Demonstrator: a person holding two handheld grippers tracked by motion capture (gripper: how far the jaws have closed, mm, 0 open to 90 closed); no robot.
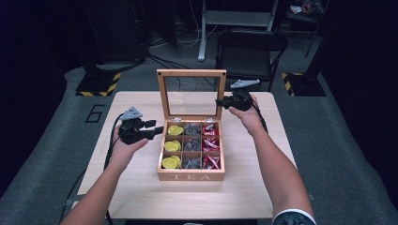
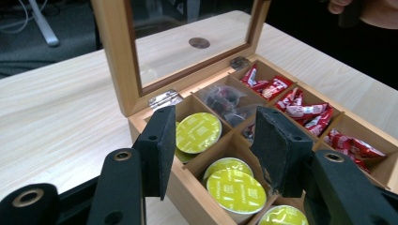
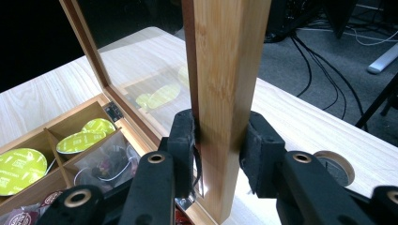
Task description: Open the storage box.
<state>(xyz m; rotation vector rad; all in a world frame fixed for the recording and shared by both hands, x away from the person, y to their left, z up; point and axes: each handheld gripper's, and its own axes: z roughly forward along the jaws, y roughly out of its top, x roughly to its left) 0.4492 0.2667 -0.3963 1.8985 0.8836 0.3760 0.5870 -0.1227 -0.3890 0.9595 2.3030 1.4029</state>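
Left hand: we reach in from the lower left with the left hand palm-up, holding the left gripper level just beside the box's left wall.
Left gripper state: in its own view we see the jaws spread wide with nothing between them, hovering over the near-left compartments.
Tea box: the wooden tea box sits at the middle of the table, marked TEA on its front, nine compartments in three columns.
Left column: yellow-green capsules.
Middle column: clear, dark sachets.
Right column: red packets.
Lid: the glass-paned lid stands upright on its rear hinges.
Right hand: we stretch the right hand forward beside the lid's right edge, forearm angled in from the lower right.
Right gripper state: the right gripper has its jaws closed onto the lid's right wooden frame post, pads pressed on both faces.
Surroundings: a folding chair stands behind the table; cables lie on the grey floor.
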